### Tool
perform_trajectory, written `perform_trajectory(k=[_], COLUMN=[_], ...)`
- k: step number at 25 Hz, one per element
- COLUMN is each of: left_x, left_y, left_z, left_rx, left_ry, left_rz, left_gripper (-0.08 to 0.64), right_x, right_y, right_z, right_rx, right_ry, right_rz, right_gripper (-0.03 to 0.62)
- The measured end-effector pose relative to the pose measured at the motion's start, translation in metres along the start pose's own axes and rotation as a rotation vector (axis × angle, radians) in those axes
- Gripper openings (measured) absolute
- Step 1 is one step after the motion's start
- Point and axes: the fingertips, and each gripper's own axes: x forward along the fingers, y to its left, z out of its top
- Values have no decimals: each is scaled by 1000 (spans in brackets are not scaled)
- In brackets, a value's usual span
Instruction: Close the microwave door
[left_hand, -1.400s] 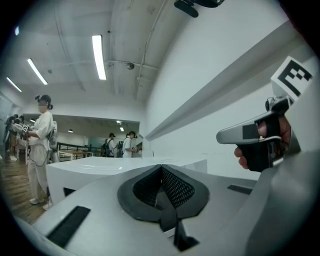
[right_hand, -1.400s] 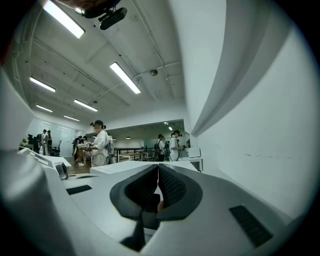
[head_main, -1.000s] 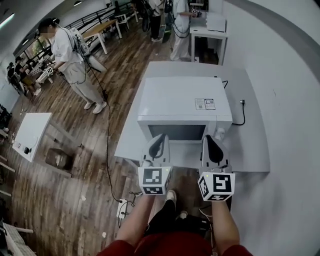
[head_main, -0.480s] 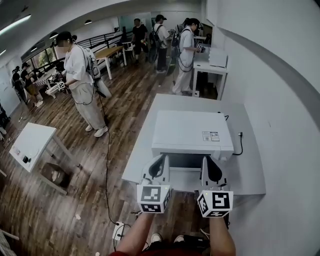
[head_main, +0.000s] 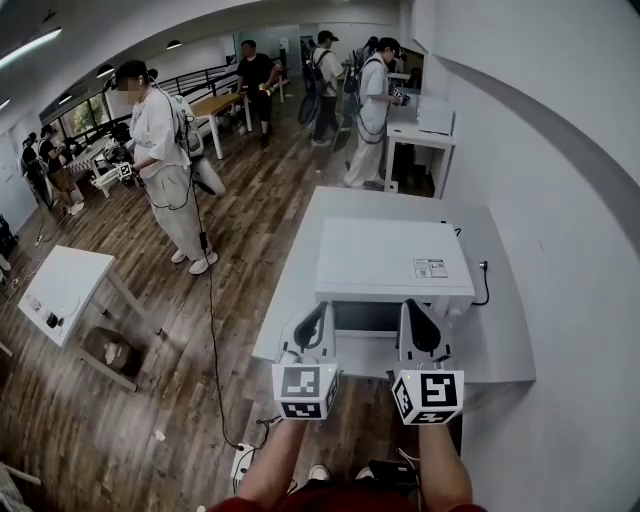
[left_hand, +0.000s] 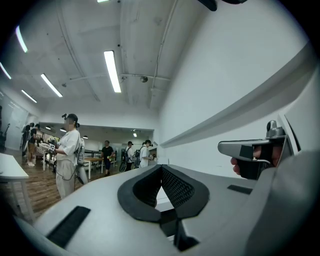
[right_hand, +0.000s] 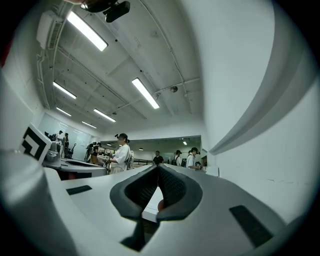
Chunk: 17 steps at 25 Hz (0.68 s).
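Observation:
The white microwave (head_main: 394, 260) stands on a pale table (head_main: 500, 340) by the right wall. Its dark front window (head_main: 366, 316) faces me and the door looks flush with the body. Both grippers hang side by side just in front of that face, apart from it. My left gripper (head_main: 317, 310) has its jaws together with nothing between them, tips meeting in the left gripper view (left_hand: 161, 168). My right gripper (head_main: 412, 308) is likewise shut and empty in the right gripper view (right_hand: 158, 168). Both gripper views point up at wall and ceiling, so the microwave is not shown there.
A power cord (head_main: 484, 284) runs from the microwave across the table's right side. The white wall (head_main: 570, 250) is close on the right. A small white table (head_main: 58, 284) and a cable (head_main: 212, 330) on the wood floor lie left. Several people stand farther back.
The head view has lifted, so more of the room shows and the microwave sits lower right in frame. Both grippers stay shut in front of the microwave. People in the background have walked.

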Motion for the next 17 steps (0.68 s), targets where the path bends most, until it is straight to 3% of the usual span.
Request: perform_trajectory(k=[17], left_x=[1], left_y=[2], left_z=[12], left_rx=[10], left_ry=[-23], left_rz=[0], left_gripper=[26], right_x=[2], right_y=[4], right_z=[5], right_rx=[-16], right_ry=[-7], right_rz=[16], right_gripper=[28])
